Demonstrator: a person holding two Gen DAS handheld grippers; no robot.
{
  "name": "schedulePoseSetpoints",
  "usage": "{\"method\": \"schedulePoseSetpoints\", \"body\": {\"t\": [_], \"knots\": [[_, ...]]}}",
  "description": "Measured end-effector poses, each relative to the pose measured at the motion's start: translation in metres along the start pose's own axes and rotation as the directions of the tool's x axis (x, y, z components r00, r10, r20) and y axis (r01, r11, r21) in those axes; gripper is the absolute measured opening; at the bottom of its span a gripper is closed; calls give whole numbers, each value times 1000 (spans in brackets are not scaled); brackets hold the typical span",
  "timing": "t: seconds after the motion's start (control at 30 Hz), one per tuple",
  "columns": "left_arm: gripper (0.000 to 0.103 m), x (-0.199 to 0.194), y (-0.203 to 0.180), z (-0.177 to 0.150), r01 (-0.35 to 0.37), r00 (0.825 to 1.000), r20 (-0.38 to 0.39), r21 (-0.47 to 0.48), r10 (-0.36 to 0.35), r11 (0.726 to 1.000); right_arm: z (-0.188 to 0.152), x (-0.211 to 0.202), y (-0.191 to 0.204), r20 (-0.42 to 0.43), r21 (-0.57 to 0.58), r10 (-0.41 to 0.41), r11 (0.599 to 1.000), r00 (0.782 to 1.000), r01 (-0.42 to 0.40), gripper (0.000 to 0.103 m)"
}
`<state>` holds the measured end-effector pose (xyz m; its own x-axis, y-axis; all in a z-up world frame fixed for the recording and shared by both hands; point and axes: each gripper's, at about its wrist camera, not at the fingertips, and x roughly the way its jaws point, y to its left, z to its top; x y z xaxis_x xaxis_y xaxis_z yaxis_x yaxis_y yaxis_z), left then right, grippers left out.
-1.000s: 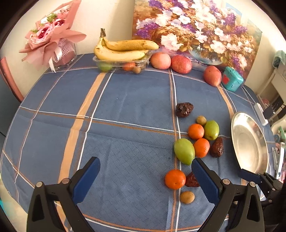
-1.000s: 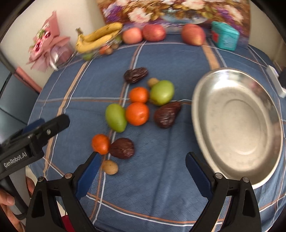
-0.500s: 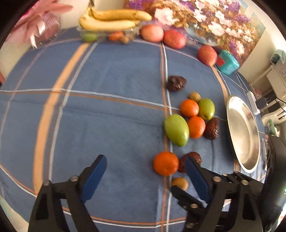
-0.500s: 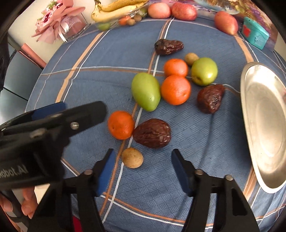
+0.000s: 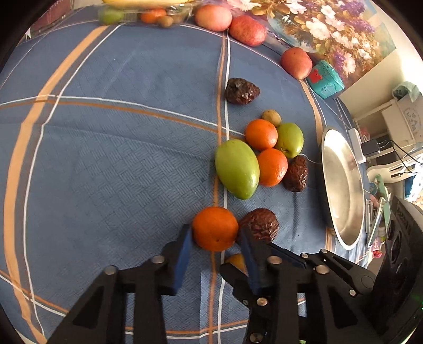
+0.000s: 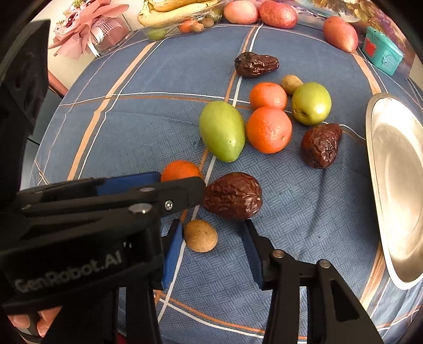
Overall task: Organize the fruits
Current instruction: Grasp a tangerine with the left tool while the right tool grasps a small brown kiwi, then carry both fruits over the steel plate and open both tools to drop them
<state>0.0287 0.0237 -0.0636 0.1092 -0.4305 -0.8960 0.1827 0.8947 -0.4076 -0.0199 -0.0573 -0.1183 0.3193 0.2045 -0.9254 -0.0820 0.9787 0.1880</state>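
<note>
My left gripper (image 5: 215,244) is shut on the near orange (image 5: 214,229), which rests on the blue tablecloth; the orange also shows in the right wrist view (image 6: 180,170). My right gripper (image 6: 211,238) is open around a small tan fruit (image 6: 201,235), with a wrinkled brown date (image 6: 233,195) just beyond it. A cluster lies further out: a green mango (image 6: 222,131), two oranges (image 6: 269,129), a green apple (image 6: 311,103) and more dates (image 6: 320,145). A steel plate (image 6: 396,190) sits to the right.
At the table's far edge are bananas in a clear tray (image 6: 174,13), three red fruits (image 6: 277,13), a teal box (image 6: 382,54) and a pink bouquet (image 6: 90,23). A floral painting (image 5: 317,29) leans behind. The left gripper's body (image 6: 79,225) crowds the right gripper's left side.
Both grippers moved forward and down to the near fruits. The left jaws closed on the near orange. The right jaws narrowed around the small tan fruit.
</note>
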Motion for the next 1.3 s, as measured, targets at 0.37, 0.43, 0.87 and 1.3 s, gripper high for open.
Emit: {"method": "schedulePoseSetpoints", "body": {"t": [0.37, 0.43, 0.87, 1.3], "knots": [[36, -19, 32, -7, -1, 1000, 26, -113, 4, 994, -4, -11, -6, 11, 13, 22, 1000, 1000, -22, 27], [36, -26, 39, -9, -8, 999, 37, -138, 13, 990, -5, -19, -13, 31, 33, 32, 999, 999, -33, 27], [36, -72, 11, 14, -38, 988, 142, -143, 59, 989, 12, -95, -69, 242, 190, -110, 980, 964, 64, 27], [36, -37, -83, 63, -34, 991, 128, -60, 41, 998, 43, -99, -139, 258, 374, -203, 923, 945, 97, 27]]}}
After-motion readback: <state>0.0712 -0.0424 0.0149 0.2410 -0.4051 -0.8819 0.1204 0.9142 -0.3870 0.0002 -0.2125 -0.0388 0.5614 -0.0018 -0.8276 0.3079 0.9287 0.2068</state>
